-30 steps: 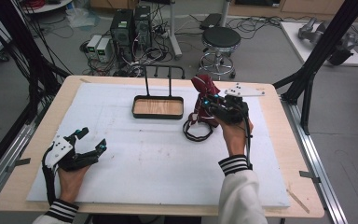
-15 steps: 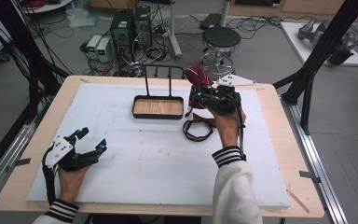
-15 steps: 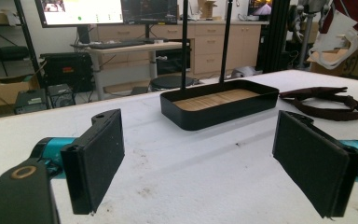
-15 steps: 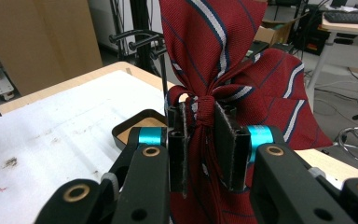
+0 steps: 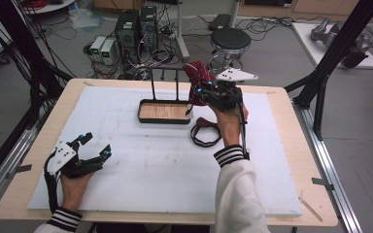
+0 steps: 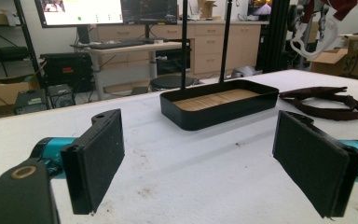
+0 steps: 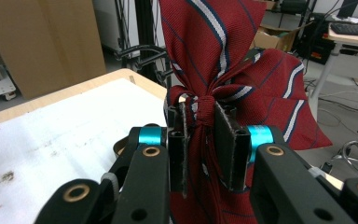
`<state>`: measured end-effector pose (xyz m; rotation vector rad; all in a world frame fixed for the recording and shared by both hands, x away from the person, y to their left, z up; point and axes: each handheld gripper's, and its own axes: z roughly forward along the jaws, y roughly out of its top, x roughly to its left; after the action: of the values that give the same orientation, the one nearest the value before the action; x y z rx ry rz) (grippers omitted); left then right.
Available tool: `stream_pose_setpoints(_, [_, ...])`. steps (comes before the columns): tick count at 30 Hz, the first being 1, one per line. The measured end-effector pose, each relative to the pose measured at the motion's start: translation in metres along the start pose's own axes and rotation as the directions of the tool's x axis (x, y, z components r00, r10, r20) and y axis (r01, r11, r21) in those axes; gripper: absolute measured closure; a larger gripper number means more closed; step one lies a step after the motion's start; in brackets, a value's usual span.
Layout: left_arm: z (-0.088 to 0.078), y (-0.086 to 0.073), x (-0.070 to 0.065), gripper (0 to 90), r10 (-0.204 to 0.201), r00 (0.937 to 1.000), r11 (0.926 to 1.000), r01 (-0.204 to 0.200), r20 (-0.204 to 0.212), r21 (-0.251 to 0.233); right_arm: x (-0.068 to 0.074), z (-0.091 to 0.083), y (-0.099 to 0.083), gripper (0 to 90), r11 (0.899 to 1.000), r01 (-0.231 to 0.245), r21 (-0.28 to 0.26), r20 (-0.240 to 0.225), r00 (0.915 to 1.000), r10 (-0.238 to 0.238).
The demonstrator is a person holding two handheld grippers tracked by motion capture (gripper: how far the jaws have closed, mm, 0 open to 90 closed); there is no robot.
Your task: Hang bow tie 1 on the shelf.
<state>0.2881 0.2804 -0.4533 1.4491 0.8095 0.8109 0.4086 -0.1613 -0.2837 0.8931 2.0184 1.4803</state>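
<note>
A dark red tie (image 5: 197, 76) with white and navy stripes hangs bunched in my right gripper (image 5: 200, 93), held above the table just right of the black stand. In the right gripper view the pads of that gripper (image 7: 205, 140) pinch the tie (image 7: 209, 42) at its gathered knot. The tie's dark neck strap (image 5: 205, 132) lies looped on the white mat below my wrist. My left gripper (image 5: 97, 143) rests at the near left of the mat, open, nothing between its fingers (image 6: 98, 154). Ahead of it I see the stand's tray (image 6: 223, 111) and the strap (image 6: 326, 100).
The black stand has a wood-floored tray (image 5: 164, 120) with two upright posts (image 5: 152, 83) at the mat's far middle. A white mat (image 5: 141, 165) covers the wooden table. Behind the table stand a stool (image 5: 230, 40), computer boxes (image 5: 135, 26) and cables.
My right hand has lifted the tie and carried it left and farther from me, toward the stand's posts. The left gripper has stayed put.
</note>
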Motion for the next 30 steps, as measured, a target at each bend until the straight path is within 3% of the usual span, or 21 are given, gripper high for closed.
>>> stream_pose_setpoints(15, [0.000,0.000,0.000,16.9,0.001,1.0000,1.0000,-0.001,-0.001,-0.002,-0.002,0.020,0.010,76.1,1.000,0.012,0.005,-0.004,0.9999,-0.012])
stream_pose_setpoints(30, [0.000,0.000,0.000,16.9,-0.001,1.0000,1.0000,0.001,0.000,-0.002,-0.009,0.039,0.016,76.0,0.999,0.029,0.018,0.045,0.9986,-0.030])
